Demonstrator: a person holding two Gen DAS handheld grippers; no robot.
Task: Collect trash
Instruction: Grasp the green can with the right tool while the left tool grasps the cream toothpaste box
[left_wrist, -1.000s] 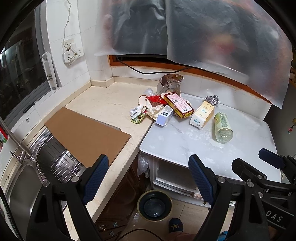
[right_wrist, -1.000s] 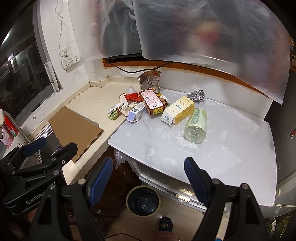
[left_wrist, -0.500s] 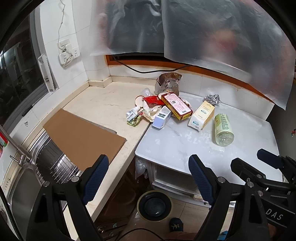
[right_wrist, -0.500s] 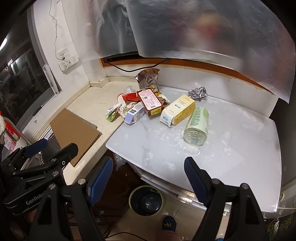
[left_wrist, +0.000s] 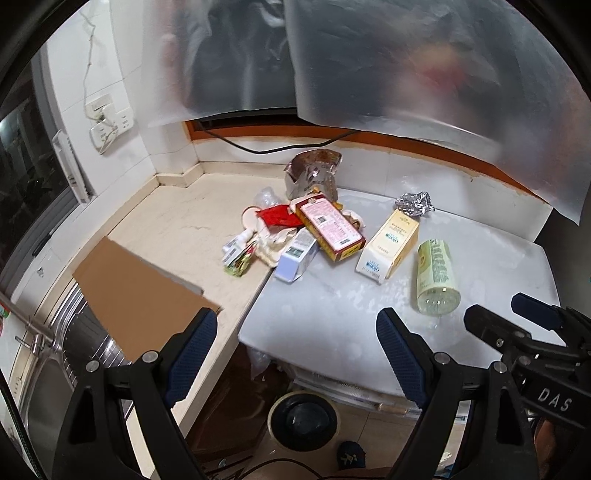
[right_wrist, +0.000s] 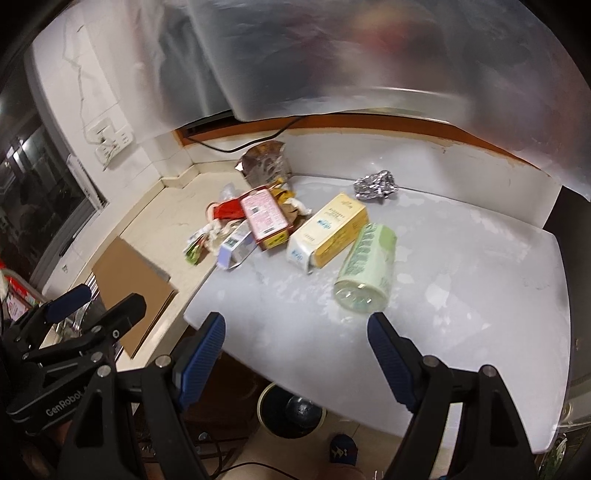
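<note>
Both the left gripper (left_wrist: 295, 350) and right gripper (right_wrist: 295, 354) hang with jaws spread wide and empty. The trash lies ahead on the white table (right_wrist: 461, 295): a green bottle (right_wrist: 365, 273) nearest, a yellow box (right_wrist: 328, 232) beside it, a red box (left_wrist: 330, 227) and foil ball (right_wrist: 375, 186) farther. The bottle, lying on its side, could roll off if nudged. A dark bin (left_wrist: 304, 419) stands on the floor below; a beige counter (left_wrist: 177, 229) adjoins left.
</note>
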